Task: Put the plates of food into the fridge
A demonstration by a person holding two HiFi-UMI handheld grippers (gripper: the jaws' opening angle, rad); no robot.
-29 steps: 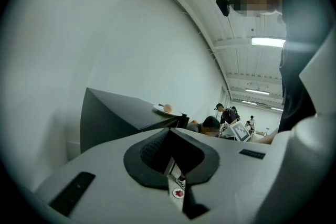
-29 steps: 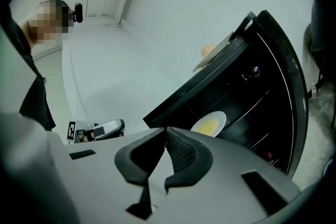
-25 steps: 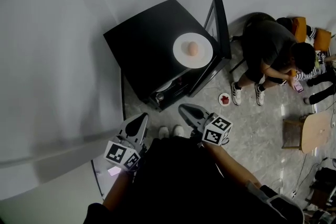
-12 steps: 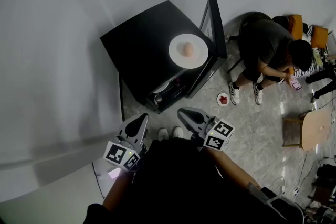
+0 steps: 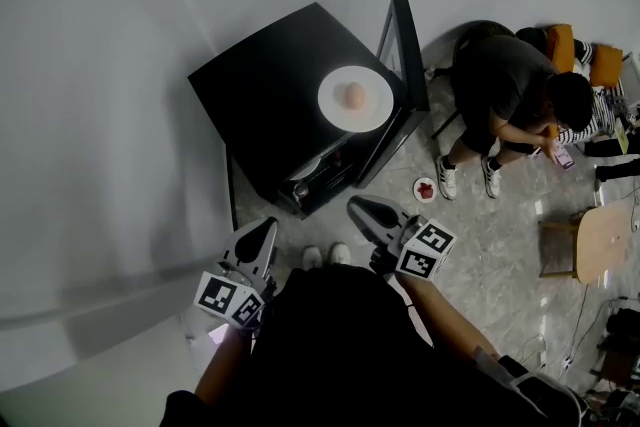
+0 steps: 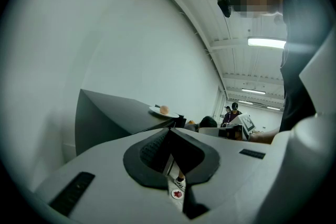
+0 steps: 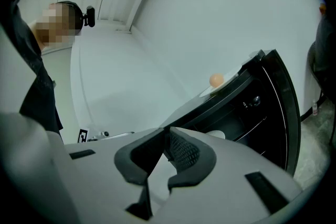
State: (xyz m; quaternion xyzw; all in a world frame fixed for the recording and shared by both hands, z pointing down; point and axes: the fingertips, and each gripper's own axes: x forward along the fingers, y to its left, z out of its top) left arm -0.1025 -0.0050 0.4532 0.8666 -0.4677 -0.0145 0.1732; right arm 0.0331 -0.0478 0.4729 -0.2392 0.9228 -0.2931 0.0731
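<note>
A small black fridge stands on the floor with its door swung open. On its top sits a white plate with a round peach-coloured food; the plate also shows in the left gripper view, and as the plate in the right gripper view. A small plate of red food lies on the floor by the door. My left gripper and right gripper hang in front of the fridge, both shut and empty. Something white lies on a shelf inside.
A person sits on a chair right of the fridge, feet near the floor plate. A wooden stool stands further right. My own shoes are just before the fridge. A white wall runs behind and to the left.
My right gripper has drifted slightly to the right. The left gripper has barely moved. Both stay shut.
</note>
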